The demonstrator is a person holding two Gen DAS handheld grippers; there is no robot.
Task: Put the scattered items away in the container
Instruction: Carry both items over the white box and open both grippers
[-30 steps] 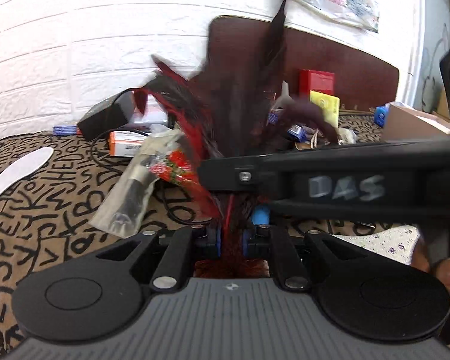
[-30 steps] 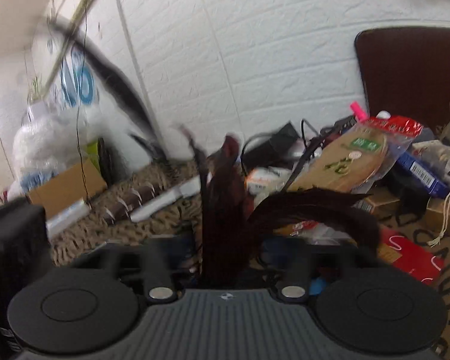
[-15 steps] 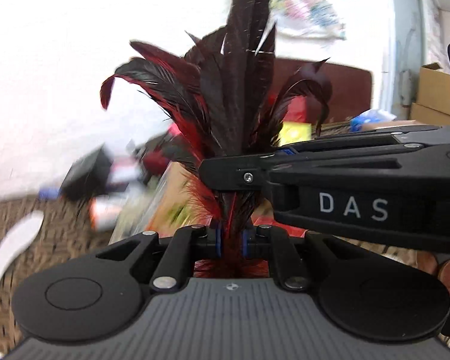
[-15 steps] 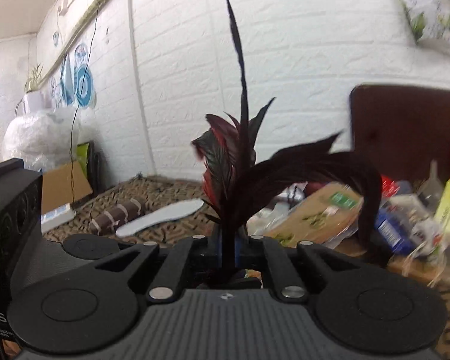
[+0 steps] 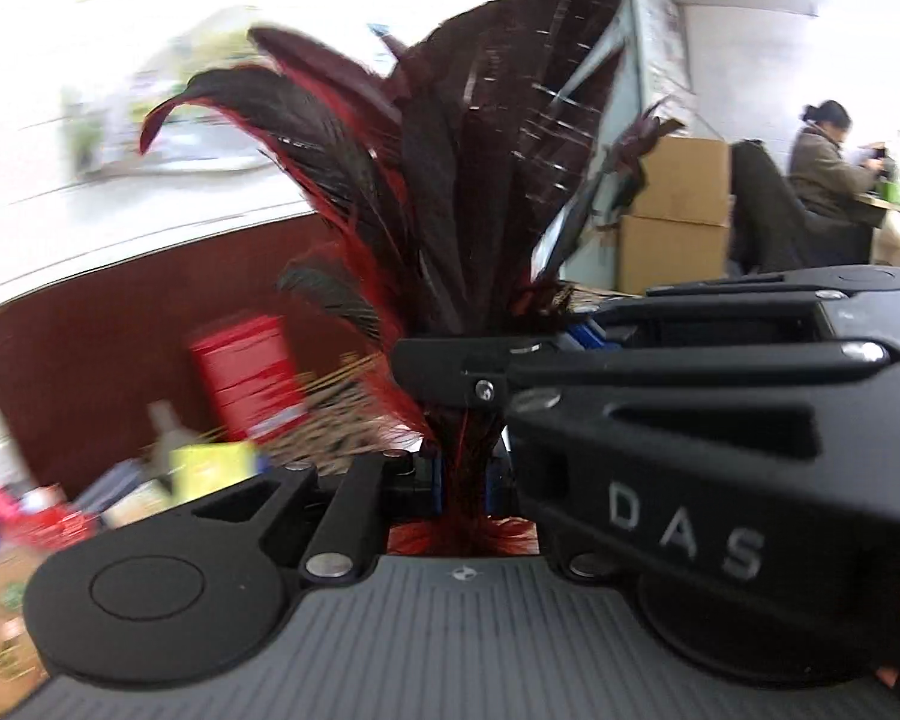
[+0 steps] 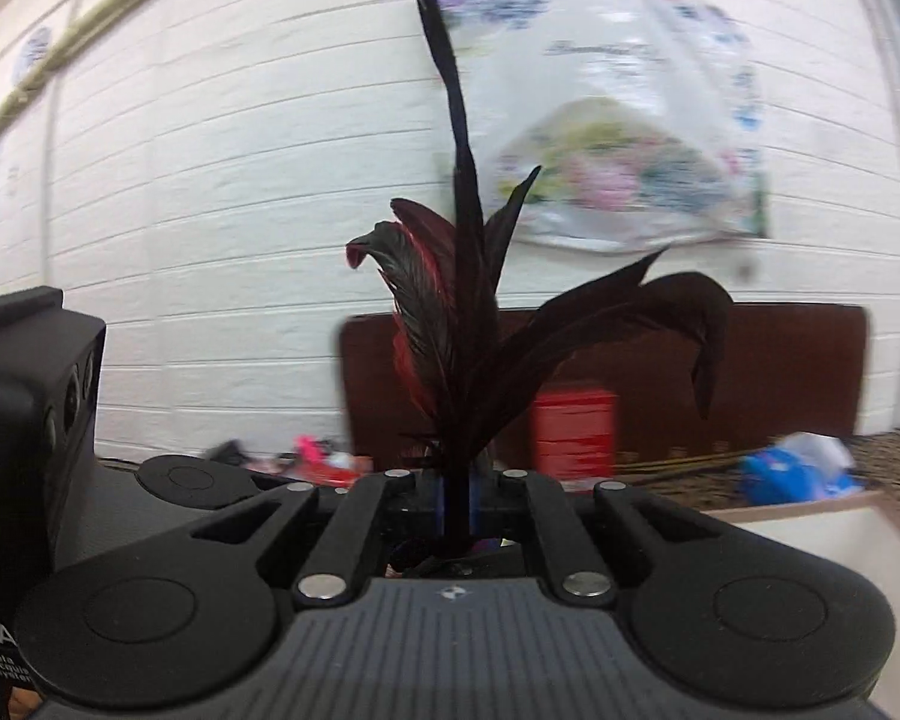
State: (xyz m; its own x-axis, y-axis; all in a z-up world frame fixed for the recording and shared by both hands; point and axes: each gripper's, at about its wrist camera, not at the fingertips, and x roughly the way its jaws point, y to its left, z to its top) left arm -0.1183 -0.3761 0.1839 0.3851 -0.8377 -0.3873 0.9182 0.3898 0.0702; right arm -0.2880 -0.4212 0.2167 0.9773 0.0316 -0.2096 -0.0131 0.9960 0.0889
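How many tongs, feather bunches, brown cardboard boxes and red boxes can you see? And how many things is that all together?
Tongs: 2, the left tongs and the right tongs, both shut on the feather bunch
Feather bunch: 1
Brown cardboard boxes: 2, upper box stacked on lower box
Red box: 1
Total: 6

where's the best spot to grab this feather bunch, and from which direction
Low on the bound stem, below the spread plumes, coming in level from the side. The feather bunch narrows to a firm waist there; both the left gripper and right gripper are shut on it.
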